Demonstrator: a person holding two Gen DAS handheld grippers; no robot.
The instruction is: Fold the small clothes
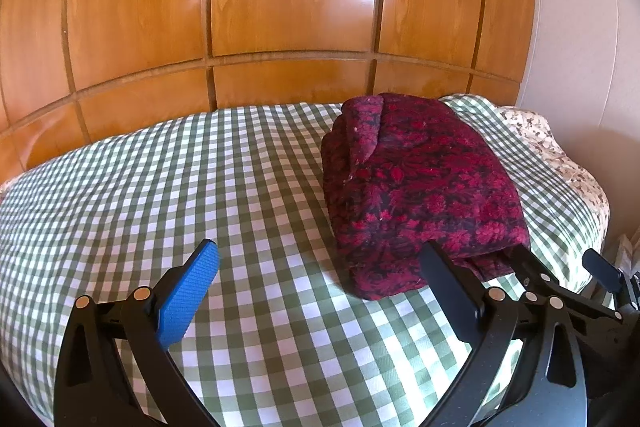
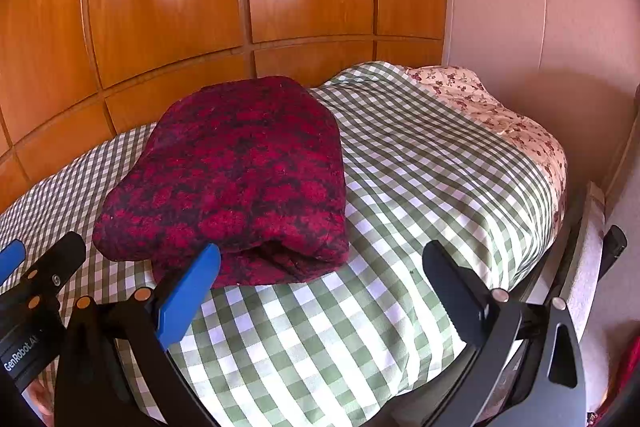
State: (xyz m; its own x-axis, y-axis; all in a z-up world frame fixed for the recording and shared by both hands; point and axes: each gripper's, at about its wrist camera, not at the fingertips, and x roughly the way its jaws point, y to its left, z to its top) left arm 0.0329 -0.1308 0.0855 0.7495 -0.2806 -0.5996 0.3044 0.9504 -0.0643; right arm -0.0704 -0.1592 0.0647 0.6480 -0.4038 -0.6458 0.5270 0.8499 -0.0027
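A dark red patterned garment lies folded into a thick bundle on the green-checked bed cover. It also shows in the right wrist view. My left gripper is open and empty, just in front of the bundle's near left corner. My right gripper is open and empty, its blue left finger close to the bundle's near edge. The right gripper also shows in the left wrist view and the left gripper in the right wrist view.
A glossy wooden wardrobe stands right behind the bed. A floral pillow lies at the bed's right end, beside a pale wall. The bed's right edge drops off near the wall.
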